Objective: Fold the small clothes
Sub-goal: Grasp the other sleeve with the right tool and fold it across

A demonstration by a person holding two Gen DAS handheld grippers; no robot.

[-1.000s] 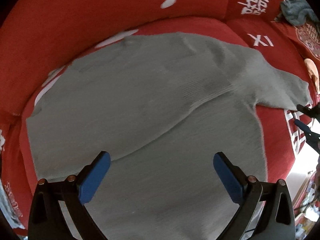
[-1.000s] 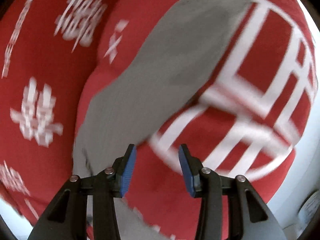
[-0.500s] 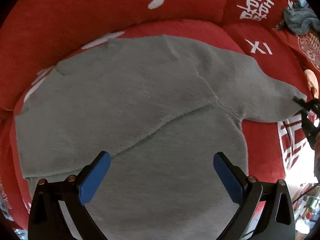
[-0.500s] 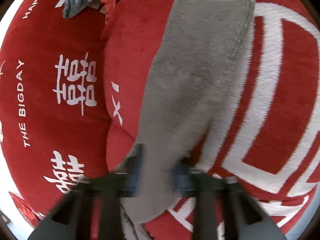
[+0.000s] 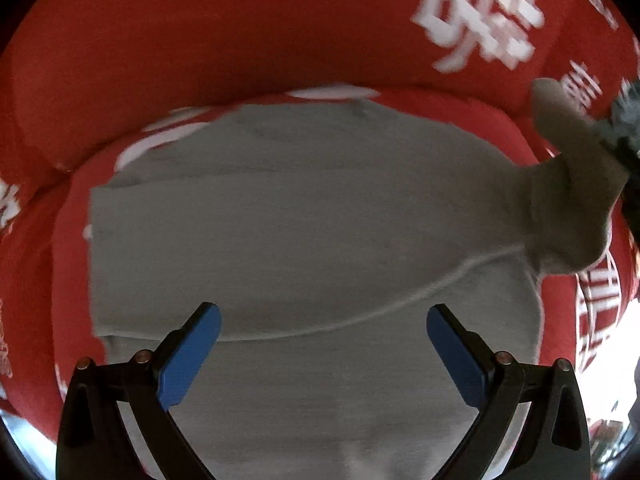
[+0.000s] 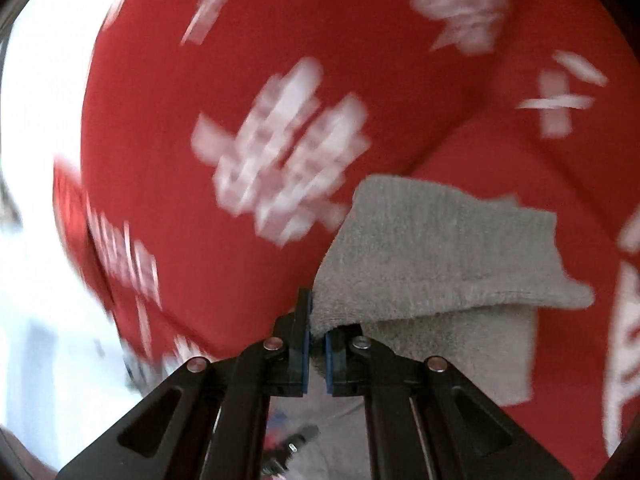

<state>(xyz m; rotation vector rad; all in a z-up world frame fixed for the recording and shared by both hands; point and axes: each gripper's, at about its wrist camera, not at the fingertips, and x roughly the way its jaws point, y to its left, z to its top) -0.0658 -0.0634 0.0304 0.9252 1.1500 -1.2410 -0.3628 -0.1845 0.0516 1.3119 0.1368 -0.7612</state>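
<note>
A grey knit sweater (image 5: 304, 232) lies spread flat on a red sofa seat (image 5: 68, 240) with white characters. My left gripper (image 5: 323, 344) hangs open above the sweater's lower body, nothing between its blue pads. At the right, the sweater's sleeve (image 5: 572, 204) is lifted off the seat and folded over. In the right wrist view my right gripper (image 6: 317, 334) is shut on that grey sleeve (image 6: 436, 256), which drapes to the right of the fingers. The right wrist view is blurred by motion.
The red sofa backrest (image 5: 240, 40) rises behind the sweater. A dark grey-blue cloth (image 5: 624, 120) sits at the far right edge of the left wrist view. A bright white area (image 6: 36, 240) lies left of the sofa in the right wrist view.
My right gripper closed on the sleeve end and lifted it up and inward over the seat. The left gripper shifted across the sweater, still open.
</note>
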